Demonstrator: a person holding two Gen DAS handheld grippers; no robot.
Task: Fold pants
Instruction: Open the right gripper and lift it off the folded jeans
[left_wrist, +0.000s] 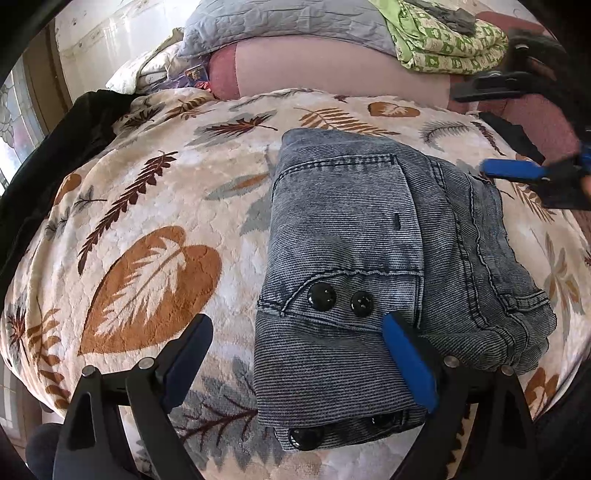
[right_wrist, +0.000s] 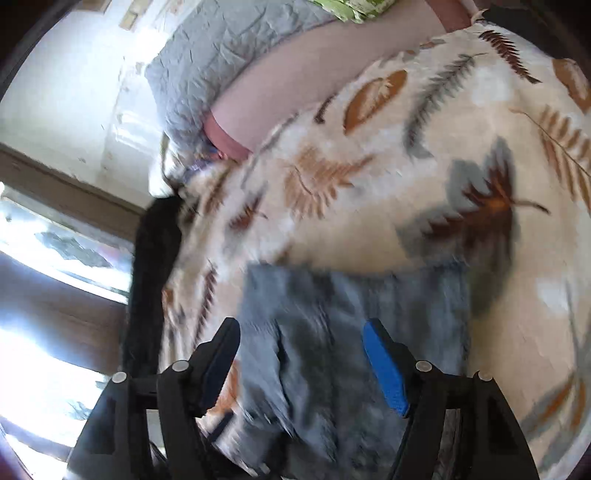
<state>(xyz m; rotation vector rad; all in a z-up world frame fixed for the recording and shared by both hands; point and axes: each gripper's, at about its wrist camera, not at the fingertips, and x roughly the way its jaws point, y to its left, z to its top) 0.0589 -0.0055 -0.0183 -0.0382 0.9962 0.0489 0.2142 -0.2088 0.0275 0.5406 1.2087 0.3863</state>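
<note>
The jeans (left_wrist: 391, 258) lie folded in a compact bundle on the leaf-print blanket (left_wrist: 140, 221). Left gripper (left_wrist: 299, 354) hovers over them, spread wide, empty; right gripper (right_wrist: 301, 354) likewise gapes, holding nothing.

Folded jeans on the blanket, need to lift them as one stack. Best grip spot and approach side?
Probably the thick folded edge of the jeans, nearest the left hand-held gripper, which hangs open over it. Come in low along the leaf-print blanket, one finger sliding under, so all layers pinch together. The far edges look thinner and looser.
</note>
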